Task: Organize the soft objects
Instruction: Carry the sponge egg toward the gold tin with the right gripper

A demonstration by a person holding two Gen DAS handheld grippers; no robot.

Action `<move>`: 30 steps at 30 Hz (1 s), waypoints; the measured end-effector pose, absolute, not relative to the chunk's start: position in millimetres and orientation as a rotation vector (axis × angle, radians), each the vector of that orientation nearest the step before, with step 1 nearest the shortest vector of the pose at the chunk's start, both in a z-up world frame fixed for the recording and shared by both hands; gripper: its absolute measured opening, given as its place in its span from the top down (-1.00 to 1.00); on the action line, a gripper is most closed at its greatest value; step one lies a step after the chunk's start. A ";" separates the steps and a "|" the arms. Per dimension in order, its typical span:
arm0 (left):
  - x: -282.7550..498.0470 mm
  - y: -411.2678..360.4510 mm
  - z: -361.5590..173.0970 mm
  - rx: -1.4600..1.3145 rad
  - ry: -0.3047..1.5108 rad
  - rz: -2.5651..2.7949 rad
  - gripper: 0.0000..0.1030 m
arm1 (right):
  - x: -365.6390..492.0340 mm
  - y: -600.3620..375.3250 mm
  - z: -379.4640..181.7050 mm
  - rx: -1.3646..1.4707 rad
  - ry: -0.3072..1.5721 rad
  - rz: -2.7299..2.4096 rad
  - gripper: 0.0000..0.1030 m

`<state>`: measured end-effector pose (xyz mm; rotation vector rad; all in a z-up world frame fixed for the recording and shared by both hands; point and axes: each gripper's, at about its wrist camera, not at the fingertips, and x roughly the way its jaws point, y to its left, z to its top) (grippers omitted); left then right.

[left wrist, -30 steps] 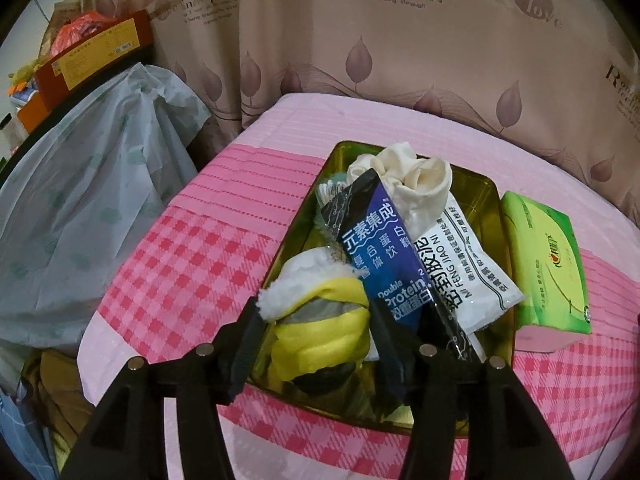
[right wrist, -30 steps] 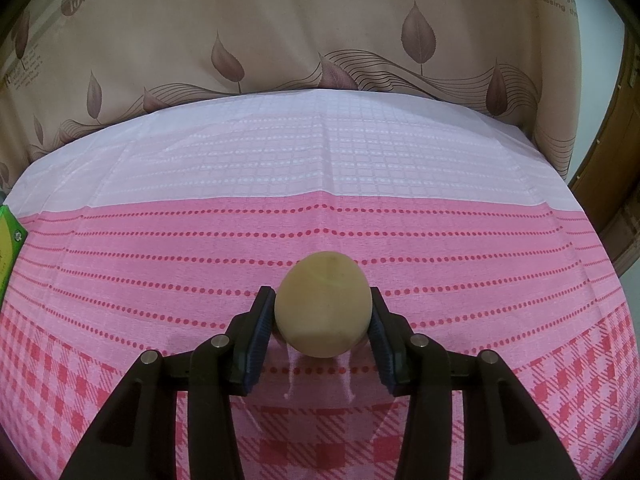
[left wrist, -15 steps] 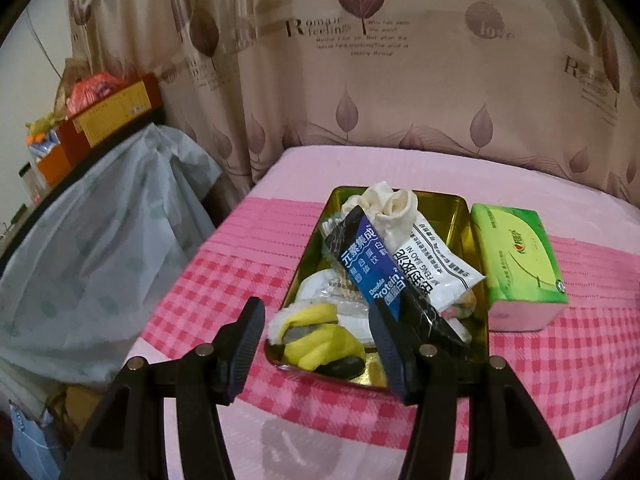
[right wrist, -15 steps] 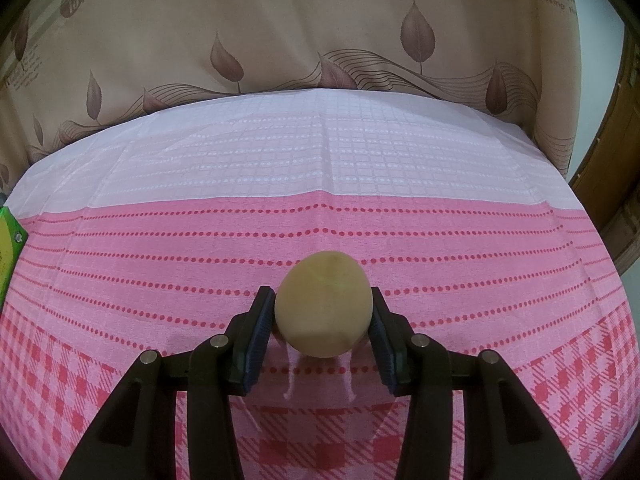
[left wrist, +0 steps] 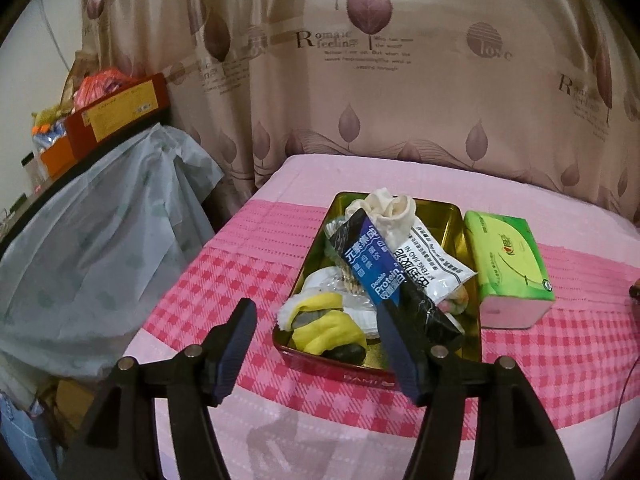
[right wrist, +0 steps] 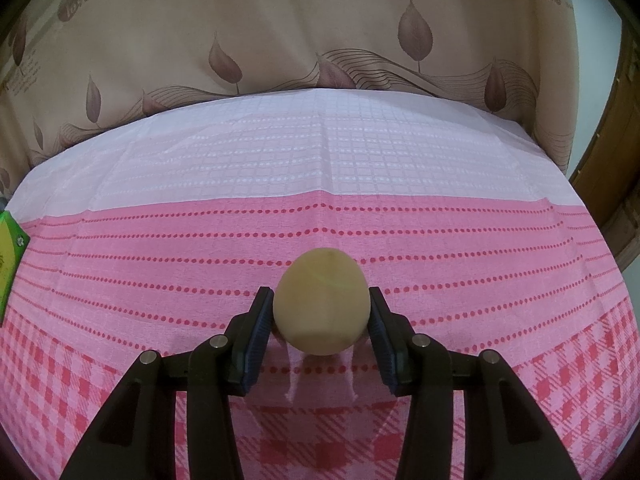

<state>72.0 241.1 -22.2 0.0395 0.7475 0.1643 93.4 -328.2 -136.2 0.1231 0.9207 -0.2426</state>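
Left claw (left wrist: 316,350) opening, empty, short of filled gold rectangular tin (left wrist: 452,216). Right claw (right wrist: 318,318) clamped on tan egg-shaped squishy ball (right wrist: 320,304), yet unboxed.

"Double Protein" on blue packet (left wrist: 376,268)

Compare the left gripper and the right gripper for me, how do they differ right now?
The left gripper has nothing between its jaws, which are opening wide; the right gripper is closed on a tan egg-shaped ball. The left gripper faces the gold tin of soft things; the right gripper faces only bare pink tablecloth. Both are black with blue pads.
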 end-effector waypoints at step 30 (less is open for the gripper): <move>70.7 261.0 -31.7 -0.026 0.768 0.239 -0.26 | 80.4 -233.1 -106.1 0.073 0.877 -0.129 0.27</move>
